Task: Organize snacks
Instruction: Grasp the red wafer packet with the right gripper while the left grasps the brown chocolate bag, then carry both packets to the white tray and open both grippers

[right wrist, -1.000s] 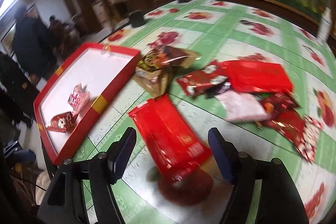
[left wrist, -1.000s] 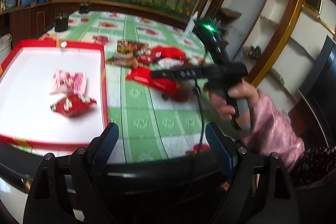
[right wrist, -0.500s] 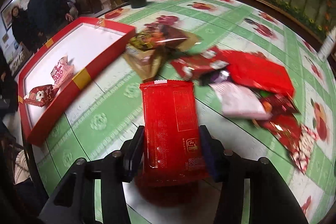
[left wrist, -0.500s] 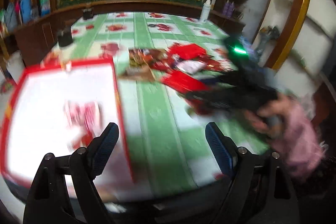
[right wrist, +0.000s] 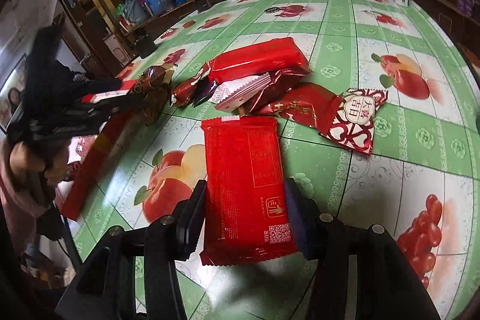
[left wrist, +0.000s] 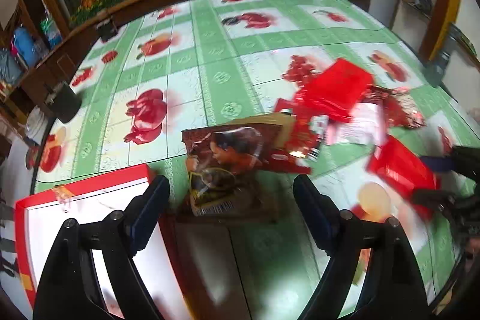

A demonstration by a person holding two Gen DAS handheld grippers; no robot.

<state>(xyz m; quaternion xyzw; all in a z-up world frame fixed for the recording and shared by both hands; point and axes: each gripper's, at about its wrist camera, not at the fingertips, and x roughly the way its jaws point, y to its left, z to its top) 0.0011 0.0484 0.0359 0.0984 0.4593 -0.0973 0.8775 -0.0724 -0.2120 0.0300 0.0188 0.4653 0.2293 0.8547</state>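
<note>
**Asker:** What has changed over the last second?

**Describer:** Both tools have moved. A second ago the right gripper (right wrist: 244, 218) hovered with its tongs wide above the flat red packet (right wrist: 244, 185); now they have narrowed onto its two long edges, and the packet sits pinched between them. Meanwhile the left gripper (left wrist: 231, 200) has swung from looking across the red-rimmed tray (left wrist: 87, 194) to facing the snack pile.

**Asker:** Where is that packet exactly?

**Describer:** In the right wrist view it fills the centre, running from 12 o'clock down to the fingertips (right wrist: 192, 218) at 6 o'clock. Its near end casts a shadow on the green fruit-print tablecloth (right wrist: 390, 170), so it looks slightly lifted, though I cannot be sure.

**Asker:** And the left tool?

**Describer:** Its tongs are wide and hold nothing. A dark brown snack bag (left wrist: 228, 167) lies between them at the centre of the left wrist view, not touched. The tray corner sits at 8 o'clock, just beside that bag. More red wrappers (left wrist: 330, 98) are heaped toward 2 o'clock, blurred.

**Asker:** Which step is this?

**Describer:** I judge it to be the pick-up of one packet, with the grasp just made. Next comes carrying it leftward to the tray, which shows at 9 o'clock in the right wrist view, partly behind the left hand (right wrist: 33, 161). That calls for a steady grip and care to avoid the left tool.

**Asker:** How are the hands posed?

**Describer:** Both tools point forward and down at the table, the left one reaching in from 9 o'clock.
</note>
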